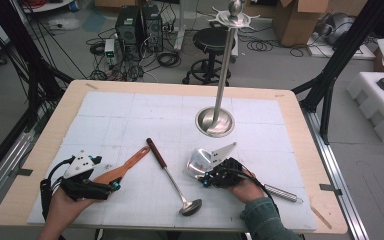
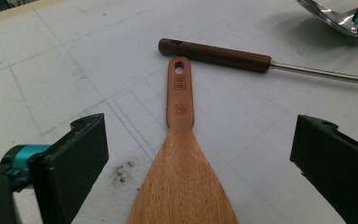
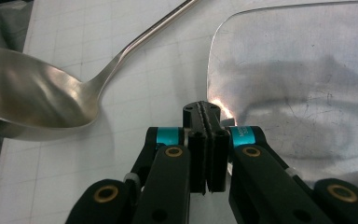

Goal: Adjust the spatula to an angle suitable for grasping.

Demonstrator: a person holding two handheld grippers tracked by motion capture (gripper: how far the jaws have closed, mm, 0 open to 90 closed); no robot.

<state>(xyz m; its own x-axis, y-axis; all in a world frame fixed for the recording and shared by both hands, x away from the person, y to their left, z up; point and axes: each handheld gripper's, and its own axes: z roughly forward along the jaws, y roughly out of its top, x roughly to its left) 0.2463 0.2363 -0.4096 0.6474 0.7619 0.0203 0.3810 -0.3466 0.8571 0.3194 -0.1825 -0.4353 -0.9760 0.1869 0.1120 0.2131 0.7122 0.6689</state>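
1. The wooden spatula (image 1: 121, 170) lay flat on the desk (image 1: 290, 107), in the lower left of the high view, with its blade toward the left gripper (image 1: 114, 186) and its handle pointing up and to the right.
2. In the left gripper view the jaws stood wide apart, one on each side of the blade of the spatula (image 2: 182, 177), and did not touch it.
3. The spatula looked light, stiff and dry. I judged that its wood would not slip much between the pads, and that it would not break easily.
4. The best place to take hold seemed to be the narrow neck where the blade joins the handle. The blade is broad and thin, so jaws closing on its edges could make it tip or turn.
5. The handle end has a hole; it lay just beside the dark wooden handle of the ladle (image 2: 214, 55), maybe touching it. A lift could push the ladle.
6. The right gripper (image 1: 206, 179) was at the steel turner (image 1: 198, 162), in the lower middle of the high view. In the right gripper view its jaws (image 3: 206, 122) were pressed together at the edge of the turner blade (image 3: 303, 93); I could not tell if they pinched the metal.
7. The steel looked smooth and slippery, and heavier than the wood.
8. The stand (image 1: 215, 121) rose well apart, above the centre.
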